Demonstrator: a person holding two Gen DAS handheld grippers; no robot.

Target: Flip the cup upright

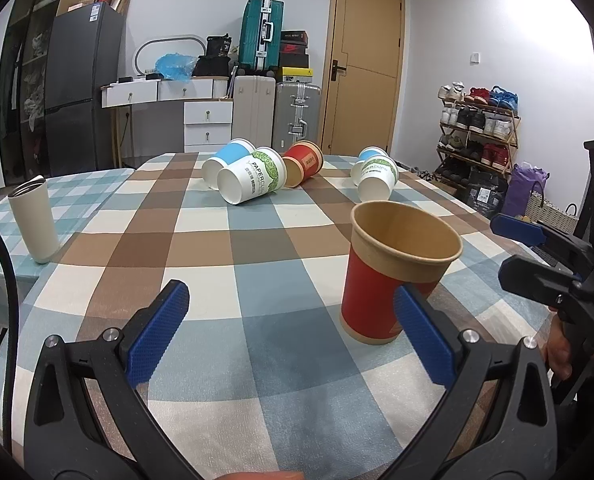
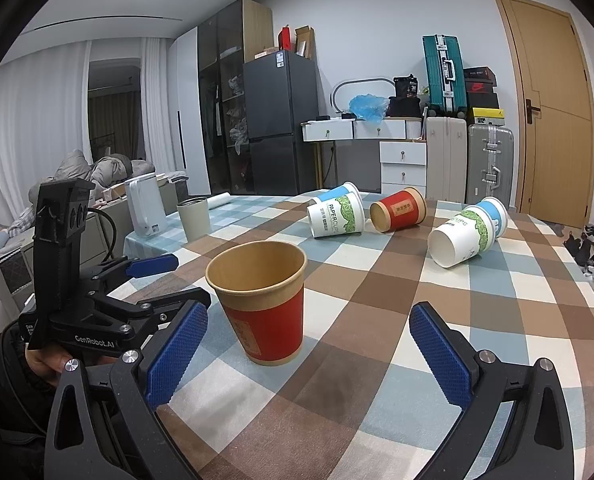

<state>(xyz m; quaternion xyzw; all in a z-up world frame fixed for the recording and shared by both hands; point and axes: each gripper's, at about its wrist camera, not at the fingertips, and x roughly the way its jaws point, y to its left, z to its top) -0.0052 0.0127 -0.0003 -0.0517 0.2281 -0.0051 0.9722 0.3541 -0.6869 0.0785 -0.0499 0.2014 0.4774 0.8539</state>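
Observation:
A red paper cup (image 1: 381,280) with a brown rim stands upright on the checked tablecloth (image 1: 257,248), just beyond my open left gripper (image 1: 293,332) and a little to its right. The same cup (image 2: 263,304) stands between and beyond the open jaws of my right gripper (image 2: 309,352). Neither gripper touches it. Farther back several paper cups lie on their sides: a white-green cup (image 1: 253,180) with a blue one (image 1: 227,160) behind it, a red cup (image 1: 303,162), and another white-green cup (image 1: 377,180). The right gripper (image 1: 533,256) also shows in the left wrist view.
A beige tumbler (image 1: 33,220) stands upright at the table's left. A white kettle (image 2: 145,208) stands beyond it. The left gripper's body (image 2: 97,300) is at the left of the right wrist view. Suitcases, drawers, a fridge and a shoe rack line the far wall.

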